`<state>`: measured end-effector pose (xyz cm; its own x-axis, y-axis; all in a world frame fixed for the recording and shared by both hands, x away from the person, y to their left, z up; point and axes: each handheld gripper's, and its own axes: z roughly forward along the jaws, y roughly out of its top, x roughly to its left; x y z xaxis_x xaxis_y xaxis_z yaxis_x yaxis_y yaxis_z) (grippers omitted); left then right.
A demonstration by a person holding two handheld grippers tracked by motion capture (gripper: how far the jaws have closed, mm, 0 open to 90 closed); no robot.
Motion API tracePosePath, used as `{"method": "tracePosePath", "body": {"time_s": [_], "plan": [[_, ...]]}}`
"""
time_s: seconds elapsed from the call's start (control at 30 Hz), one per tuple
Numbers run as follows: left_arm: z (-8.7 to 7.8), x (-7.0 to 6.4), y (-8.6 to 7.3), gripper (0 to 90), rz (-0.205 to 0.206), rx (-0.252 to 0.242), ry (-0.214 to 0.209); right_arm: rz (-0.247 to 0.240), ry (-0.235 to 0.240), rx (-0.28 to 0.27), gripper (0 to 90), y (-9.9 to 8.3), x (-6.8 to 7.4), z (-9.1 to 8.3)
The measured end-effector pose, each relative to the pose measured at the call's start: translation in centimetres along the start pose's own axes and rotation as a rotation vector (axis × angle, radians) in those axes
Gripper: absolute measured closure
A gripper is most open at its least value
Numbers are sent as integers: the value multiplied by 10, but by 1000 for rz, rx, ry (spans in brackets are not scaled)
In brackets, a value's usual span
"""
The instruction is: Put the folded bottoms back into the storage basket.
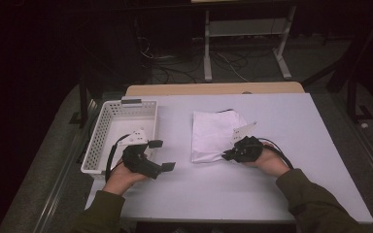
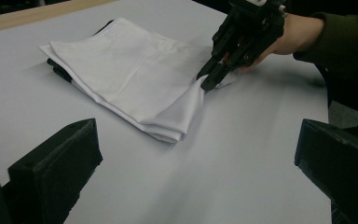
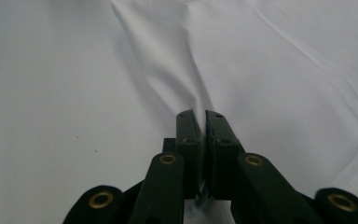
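We stand at a white bench (image 1: 281, 145) with a hand-held gripper in each hand. A folded white cloth (image 1: 212, 137) lies flat near the middle of the bench, with something dark showing under its far edge. To its left, at the bench's left edge, sits a white perforated plastic basket (image 1: 104, 127), which looks empty.

Our right hand-held gripper (image 1: 229, 155) rests low at the cloth's near right corner. Its jaws are closed together, and a thin ridge of the fabric is pinched between them, pulled up into a small peak; the right gripper view shows the crease running away from the jaw tips. We judge this grip is meant to lift or unfold the top layer, or to drag the cloth.

Our left hand-held gripper (image 1: 162, 155) hovers just beside the basket, apart from the cloth, its jaws spread wide and holding nothing. It points towards the cloth, probably waiting to take another corner.
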<state>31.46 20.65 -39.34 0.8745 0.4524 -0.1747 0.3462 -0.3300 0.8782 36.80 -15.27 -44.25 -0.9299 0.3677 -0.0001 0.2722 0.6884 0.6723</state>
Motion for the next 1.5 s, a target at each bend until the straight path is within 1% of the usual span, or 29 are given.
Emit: {"method": "tracePosePath", "body": {"time_s": [0.27, 0.47, 0.53, 0.6, 0.97, 1.17, 1.5], "plan": [[0, 0, 0, 0, -2, -2, -1, 15, 23, -12, 838, 0, 4, -4], [0, 0, 0, 0, -3, -2, -2, 15, 37, -13, 837, 0, 8, -7], [0, 0, 0, 0, -3, -2, -2, 24, 42, -15, 837, 0, 9, -8], [0, 0, 0, 0, -3, -2, -1, 22, 46, -15, 837, -1, 11, -8], [0, 0, 0, 0, -3, -2, -2, 24, 62, -9, 837, -2, 22, -12], [0, 0, 0, 0, -4, -4, -3, 25, 70, -2, 837, 0, 31, -13], [0, 0, 0, 0, -2, -1, -2, 21, 86, -1, 837, -4, 44, -18]]}}
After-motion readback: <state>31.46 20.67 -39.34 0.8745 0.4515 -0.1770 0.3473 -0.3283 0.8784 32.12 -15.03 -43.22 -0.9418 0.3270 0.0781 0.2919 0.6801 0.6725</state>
